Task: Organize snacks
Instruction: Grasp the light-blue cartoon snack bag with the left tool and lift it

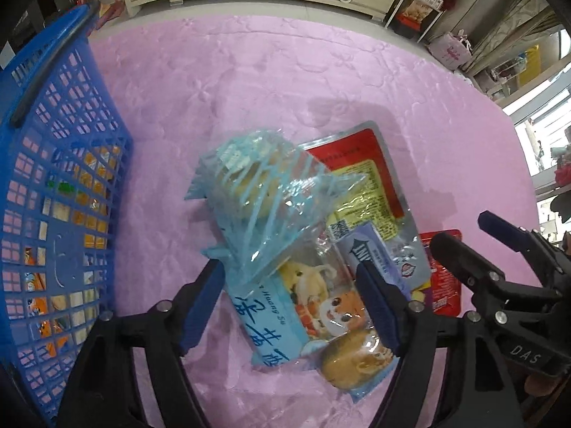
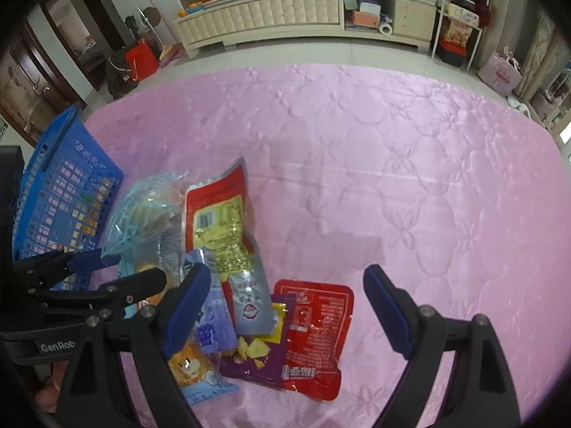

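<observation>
A pile of snack packets lies on the pink quilted cloth [image 2: 410, 178]. My left gripper [image 1: 289, 265] stands open, its fingers on either side of a light-blue pastry packet with a cartoon [image 1: 303, 317], pads not pressing it. A crumpled clear blue bag [image 1: 264, 192] lies on that packet's far end. A red-and-yellow packet [image 1: 360, 178] lies behind them. My right gripper [image 2: 287, 271] hangs open over a red packet [image 2: 314, 335] and a purple packet [image 2: 257, 356], with nothing held. The blue basket [image 1: 60, 178] stands on the left and holds several snacks.
A small silvery sachet [image 2: 249, 306] lies in the middle of the pile. The left gripper [image 2: 132, 267] shows at the right wrist view's left edge. Beyond the cloth are the floor, a cream cabinet [image 2: 264, 14] and a wire shelf [image 2: 460, 18].
</observation>
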The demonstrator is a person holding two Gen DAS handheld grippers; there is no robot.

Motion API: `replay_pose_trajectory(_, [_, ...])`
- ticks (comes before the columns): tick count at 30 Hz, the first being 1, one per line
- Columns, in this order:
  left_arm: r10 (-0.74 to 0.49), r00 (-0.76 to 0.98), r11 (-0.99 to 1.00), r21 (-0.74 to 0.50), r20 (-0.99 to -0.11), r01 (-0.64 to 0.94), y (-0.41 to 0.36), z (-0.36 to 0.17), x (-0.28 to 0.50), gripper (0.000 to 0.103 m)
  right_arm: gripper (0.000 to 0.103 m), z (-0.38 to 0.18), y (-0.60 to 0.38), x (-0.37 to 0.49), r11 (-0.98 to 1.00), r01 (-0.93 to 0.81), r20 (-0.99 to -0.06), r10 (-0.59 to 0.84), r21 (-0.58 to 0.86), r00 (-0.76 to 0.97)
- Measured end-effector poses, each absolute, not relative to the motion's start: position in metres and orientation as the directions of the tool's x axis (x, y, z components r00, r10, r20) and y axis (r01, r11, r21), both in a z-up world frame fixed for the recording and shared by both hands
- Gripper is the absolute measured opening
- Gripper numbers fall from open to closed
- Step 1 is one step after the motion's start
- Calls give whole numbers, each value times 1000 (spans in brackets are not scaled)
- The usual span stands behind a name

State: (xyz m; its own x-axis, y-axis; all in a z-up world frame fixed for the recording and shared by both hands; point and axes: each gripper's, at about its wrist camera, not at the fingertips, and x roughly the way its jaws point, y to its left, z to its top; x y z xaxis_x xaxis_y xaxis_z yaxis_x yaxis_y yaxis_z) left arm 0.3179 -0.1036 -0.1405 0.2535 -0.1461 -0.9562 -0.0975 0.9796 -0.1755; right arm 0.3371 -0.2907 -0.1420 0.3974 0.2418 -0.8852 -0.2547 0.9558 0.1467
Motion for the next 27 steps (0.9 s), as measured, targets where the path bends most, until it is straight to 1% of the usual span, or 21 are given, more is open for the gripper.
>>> replay_pose_trajectory(2, [-163, 240, 974, -195, -957, -119, -102, -145, 317, 80, 90, -142, -291, 335, 956, -260, -887, 236, 138, 398])
replay_pose_trajectory(5, [-203, 217, 958, -240, -955, -157, -97, -155, 317, 81, 90, -143, -291, 334, 954, -268, -888, 238, 136, 394])
replay_pose_trajectory(7, [-213, 209, 955, -249, -954, -164, -97, -159, 319, 81, 90, -144, -292, 334, 954, -269, -890, 234, 132, 391])
replay_pose_trajectory(11, [-188, 200, 969, -215, -961, -122, -102, -162, 325, 81, 90, -149, -291, 336, 955, -274, -899, 217, 114, 381])
replay_pose_trajectory(13, [-186, 203, 972, -210, -961, -107, -109, -160, 324, 71, 90, -149, -293, 336, 958, -267, -900, 209, 108, 384])
replay_pose_trajectory(15, [-173, 201, 978, -193, -964, -85, -121, -158, 325, 66, 90, -149, -292, 335, 958, -268, -900, 206, 105, 384])
replay_pose_trajectory(19, [-157, 188, 985, -169, -969, -47, -133, -158, 317, 63, 90, -146, -292, 331, 956, -280, -903, 195, 88, 382])
replay_pose_trajectory(25, [-193, 219, 981, -195, -957, 11, -138, -149, 293, 63, 90, -141, -295, 320, 952, -295, -905, 196, 83, 378])
replay_pose_trajectory(27, [-216, 247, 976, -213, -945, 38, -139, -137, 283, 63, 90, -137, -298, 312, 945, -304, -898, 231, 117, 374])
